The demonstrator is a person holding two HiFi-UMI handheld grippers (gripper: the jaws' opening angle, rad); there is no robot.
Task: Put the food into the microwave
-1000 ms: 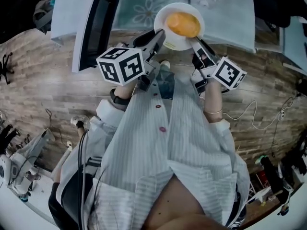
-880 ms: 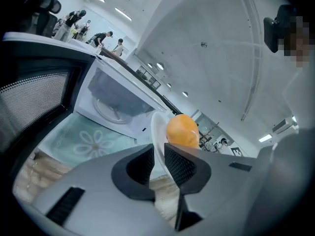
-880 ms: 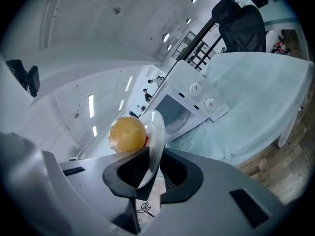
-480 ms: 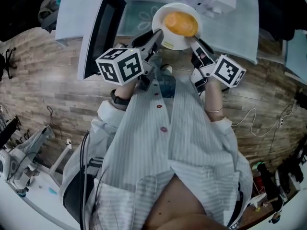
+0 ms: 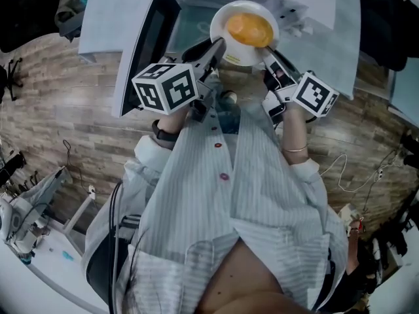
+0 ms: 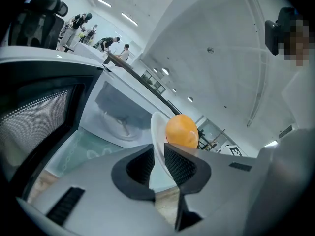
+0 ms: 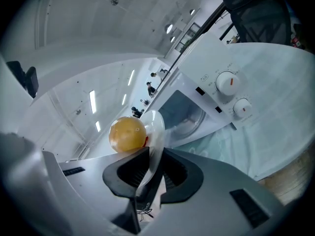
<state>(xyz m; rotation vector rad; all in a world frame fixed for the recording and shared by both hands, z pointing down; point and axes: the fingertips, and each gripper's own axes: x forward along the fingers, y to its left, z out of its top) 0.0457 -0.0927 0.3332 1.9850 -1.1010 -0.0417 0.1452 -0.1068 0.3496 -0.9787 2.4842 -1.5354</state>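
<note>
**A:** The left gripper [image 6: 157,163] has its grey jaws pinched on the left rim of the round white plate [image 5: 241,57]. The right gripper [image 7: 150,173] clamps the opposite rim.

**B:** And the round orange food [image 5: 249,30]?

**A:** It sits loose near the plate's middle. The plate is in the air just before the open mouth of the white microwave [image 7: 209,85] (its dark-windowed door [image 5: 147,36] swung out to the left).

**B:** So what could go wrong?

**A:** Both holds are on a thin rim. If one gripper dips, the plate could tilt and the food roll off an edge. The rim might also knock the door or the opening's frame.
</note>
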